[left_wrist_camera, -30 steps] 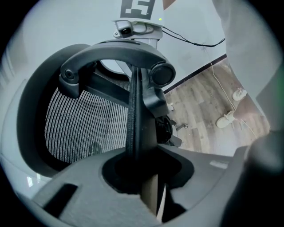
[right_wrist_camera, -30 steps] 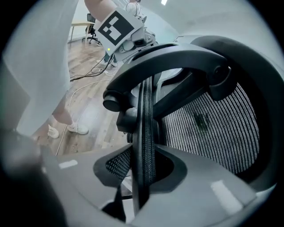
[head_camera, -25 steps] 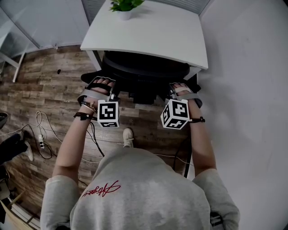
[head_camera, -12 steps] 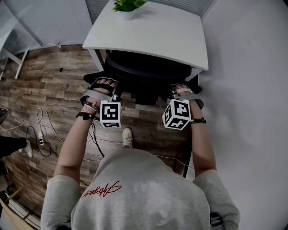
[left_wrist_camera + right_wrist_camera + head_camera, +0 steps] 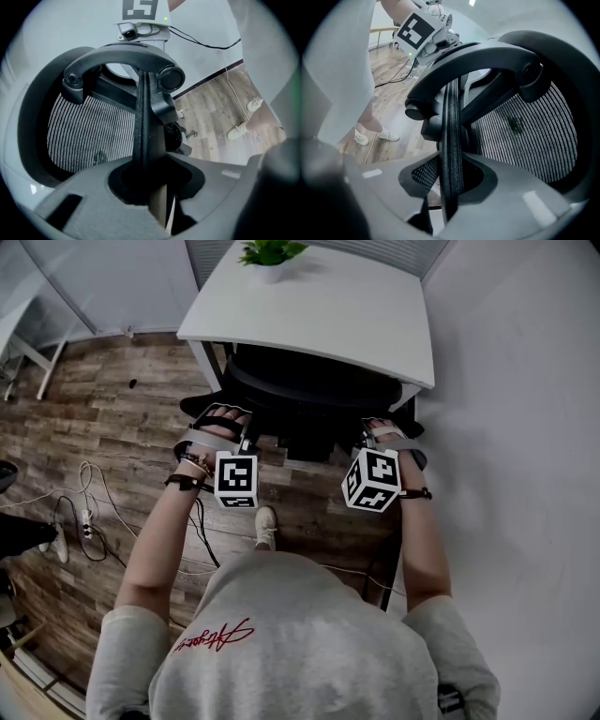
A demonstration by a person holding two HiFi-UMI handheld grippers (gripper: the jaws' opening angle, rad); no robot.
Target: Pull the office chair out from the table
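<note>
the office chair (image 5: 305,390) stands tucked in at the near edge of the white table (image 5: 328,324). its seat is under the top, and its black backrest shows just in front of that edge.

the left hand-held gripper (image 5: 143,187) is clenched on the chair's left side. the thin black rim (image 5: 142,122) of the backrest runs down between its jaws, which press on it from both sides, and the grey mesh (image 5: 89,136) spreads to the left of the rim. the right hand-held gripper (image 5: 451,187) grasps the chair the same way on the other side, with the ribbed rim pinched between its jaws and the mesh to the right.

from the head view both arms reach forward to the backrest, one at each end of it, with the marker cubes (image 5: 235,480) facing up.

the only container in sight is a small white pot (image 5: 270,273) at the far edge of the table. it holds a leafy green plant (image 5: 269,250) and stands well apart from the chair and both grippers.

the chair stands on a wood-plank floor (image 5: 112,409). cables (image 5: 84,512) lie loose on the floor at the left, and a white wall (image 5: 516,427) runs along the right. one shoe (image 5: 266,526) of the person shows between the arms.
</note>
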